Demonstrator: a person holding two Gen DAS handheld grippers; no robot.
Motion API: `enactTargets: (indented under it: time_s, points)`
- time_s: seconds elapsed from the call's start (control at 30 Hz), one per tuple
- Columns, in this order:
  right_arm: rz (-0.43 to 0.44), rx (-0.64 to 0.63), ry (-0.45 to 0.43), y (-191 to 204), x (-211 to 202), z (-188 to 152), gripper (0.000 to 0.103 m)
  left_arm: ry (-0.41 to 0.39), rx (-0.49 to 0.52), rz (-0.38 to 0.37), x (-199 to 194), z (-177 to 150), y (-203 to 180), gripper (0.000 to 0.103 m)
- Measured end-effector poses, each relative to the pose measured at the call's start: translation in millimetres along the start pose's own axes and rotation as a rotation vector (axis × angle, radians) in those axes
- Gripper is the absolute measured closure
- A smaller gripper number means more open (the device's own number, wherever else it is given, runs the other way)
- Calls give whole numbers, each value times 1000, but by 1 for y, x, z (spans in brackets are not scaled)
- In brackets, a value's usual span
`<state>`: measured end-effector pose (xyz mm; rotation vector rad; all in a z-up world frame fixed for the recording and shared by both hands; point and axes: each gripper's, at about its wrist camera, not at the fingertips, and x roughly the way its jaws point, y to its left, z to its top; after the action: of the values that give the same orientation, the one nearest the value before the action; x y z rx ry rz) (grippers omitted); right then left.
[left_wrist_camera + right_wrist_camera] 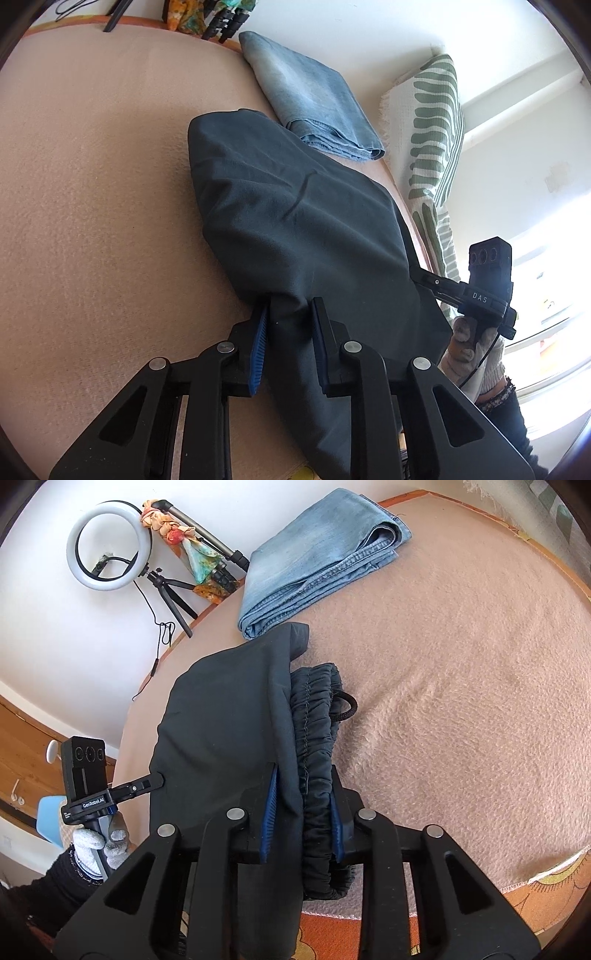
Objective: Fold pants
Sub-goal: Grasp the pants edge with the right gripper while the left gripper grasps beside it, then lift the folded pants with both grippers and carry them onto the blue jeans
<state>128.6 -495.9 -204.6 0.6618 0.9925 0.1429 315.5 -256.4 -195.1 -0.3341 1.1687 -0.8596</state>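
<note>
Both tongs are pinching the dark pants (295, 229): the left tongs (290, 343) are gripping a fold of fabric, the right tongs (304, 805) the gathered waistband (drawstring loop showing). The pants are lying on a pink-blanketed bed (461, 701); folded jeans (321, 554) are sitting beyond, near the far edge.

Two garments lie on the pink blanket (461, 664): one pair of dark drawstring pants (229, 716) and one pair of folded blue jeans (317, 554). Two tongs work here, the left tongs (290, 317) and the right tongs (304, 782). One ring light (107, 544) and one leaf-patterned pillow (432, 122) complete the count.
</note>
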Motion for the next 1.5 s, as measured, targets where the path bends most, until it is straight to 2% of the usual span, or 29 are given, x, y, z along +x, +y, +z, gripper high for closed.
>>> enactTargets:
  time_s: [0.1, 0.13, 0.17, 0.23, 0.3, 0.33, 0.37, 0.47, 0.8, 1.03, 1.27, 1.5]
  points:
    - [-4, 11, 5, -1, 6, -1, 64, 11, -8, 7, 3, 1, 2, 80]
    - [0, 25, 5, -2, 8, -2, 62, 19, -15, 6, 5, 2, 3, 72]
    - [1, 37, 4, -3, 9, -2, 62, 29, -24, 3, 7, 2, 5, 68]
    - [-9, 38, -3, -3, 9, -3, 67, 27, -46, -33, 9, 2, 8, 68]
    - [-31, 24, -18, 3, 4, -3, 75, 18, -48, -46, 11, 2, 9, 74]
    - [-43, 16, -28, 8, 1, -3, 77, 6, -37, -44, 11, 2, 8, 86]
    - [-59, 7, -38, 13, -2, -4, 81, -5, -17, -39, 11, 3, 6, 91]
    - [-120, -54, -70, 36, -11, -5, 85, -36, 50, -35, 5, 5, -4, 96]
    - [-211, -212, -168, 98, -38, -8, 88, -85, 146, -79, -16, 13, -26, 98]
    - [-236, -282, -233, 129, -52, -1, 88, -129, 194, -95, -35, 27, -39, 98]
    - [-247, -300, -294, 141, -64, 25, 88, -178, 213, -103, -43, 60, -49, 98]
    - [-257, -301, -338, 137, -73, 64, 88, -208, 265, -105, -37, 101, -68, 98]
